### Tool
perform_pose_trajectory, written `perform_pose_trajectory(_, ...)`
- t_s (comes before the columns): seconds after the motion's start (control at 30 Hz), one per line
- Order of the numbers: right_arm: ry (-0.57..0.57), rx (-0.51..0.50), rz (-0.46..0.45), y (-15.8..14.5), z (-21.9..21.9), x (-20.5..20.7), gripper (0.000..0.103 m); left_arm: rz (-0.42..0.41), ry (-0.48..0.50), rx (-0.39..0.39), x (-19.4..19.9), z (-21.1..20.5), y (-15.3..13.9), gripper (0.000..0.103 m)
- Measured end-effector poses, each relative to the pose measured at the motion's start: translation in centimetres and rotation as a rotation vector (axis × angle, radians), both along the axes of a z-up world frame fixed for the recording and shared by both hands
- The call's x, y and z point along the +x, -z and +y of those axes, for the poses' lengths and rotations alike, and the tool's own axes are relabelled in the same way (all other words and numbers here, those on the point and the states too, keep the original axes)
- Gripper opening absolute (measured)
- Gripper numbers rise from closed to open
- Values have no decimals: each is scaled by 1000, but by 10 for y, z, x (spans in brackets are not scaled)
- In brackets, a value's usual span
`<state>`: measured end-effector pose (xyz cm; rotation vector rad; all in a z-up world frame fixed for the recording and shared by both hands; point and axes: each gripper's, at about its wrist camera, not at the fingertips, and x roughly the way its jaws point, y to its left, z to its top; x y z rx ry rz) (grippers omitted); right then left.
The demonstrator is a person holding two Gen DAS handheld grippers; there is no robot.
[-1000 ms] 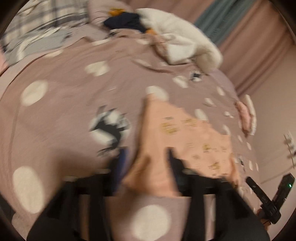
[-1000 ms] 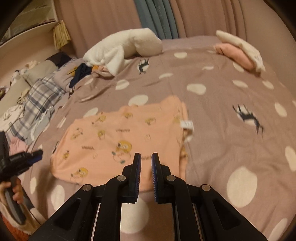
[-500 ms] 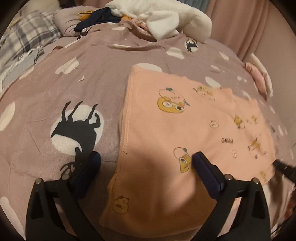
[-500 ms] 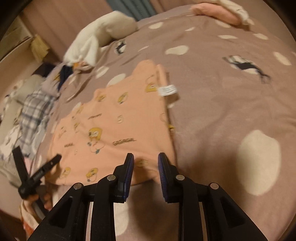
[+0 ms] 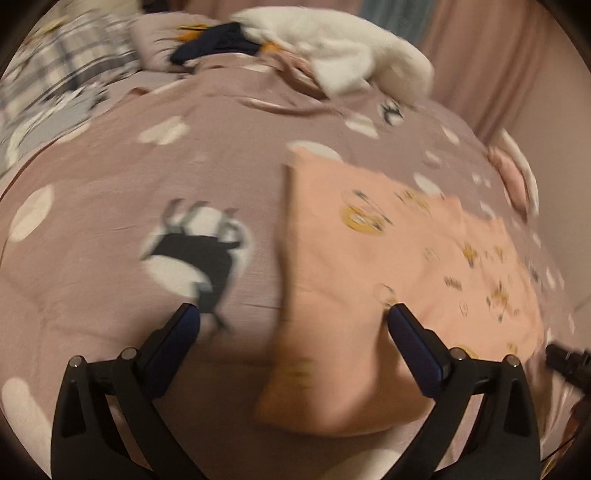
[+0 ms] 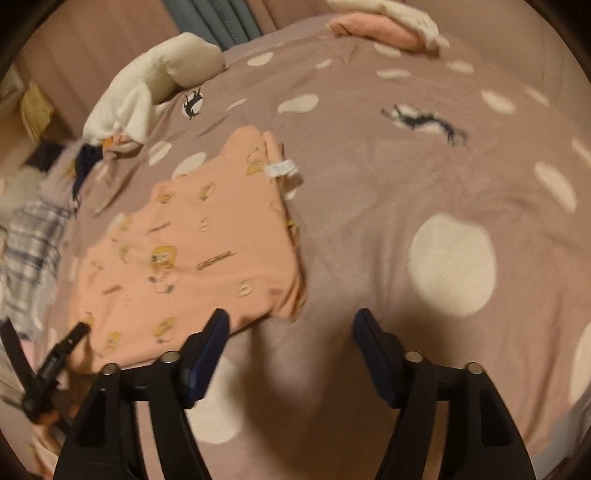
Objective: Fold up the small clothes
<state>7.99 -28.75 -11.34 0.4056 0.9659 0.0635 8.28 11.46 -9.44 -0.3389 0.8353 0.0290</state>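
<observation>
Below, peach garment [image 5: 388,258] flat on bedspread [image 5: 221,155] (dotted, slightly blurred)

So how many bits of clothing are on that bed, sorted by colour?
Peach with cartoon prints: 1, the peach garment lying flat near the grippers
White fluffy: 1, the white garment at the far side
Dark navy: 1, the navy garment beside the white one
Pink and cream: 1, the folded stack, piece count unclear
Total: 4

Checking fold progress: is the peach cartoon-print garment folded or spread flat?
Folded at least once: the peach cartoon-print garment shows stacked layered edges along its right side, lying on the bedspread.
</observation>
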Motion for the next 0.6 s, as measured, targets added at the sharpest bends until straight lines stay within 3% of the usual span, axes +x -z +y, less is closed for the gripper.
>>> perform_pose_trajectory(0.13, 37, 95, 34, 11, 5, 1, 76, -73, -109, -99, -11, 42, -3, 102)
perform_pose_trajectory(0.23, 42, 144, 14, 9, 11, 0, 78, -72, -140, -150, -15, 60, 2, 102)
perform_pose_trajectory(0.4, -21, 336, -4, 12, 25, 16, 78, -71, -127, -85, -16, 52, 0, 102)
perform_pose_trajectory(0.6, 22, 250, -44, 17, 49, 42, 78, -40, -131, -19, -13, 49, 9, 103)
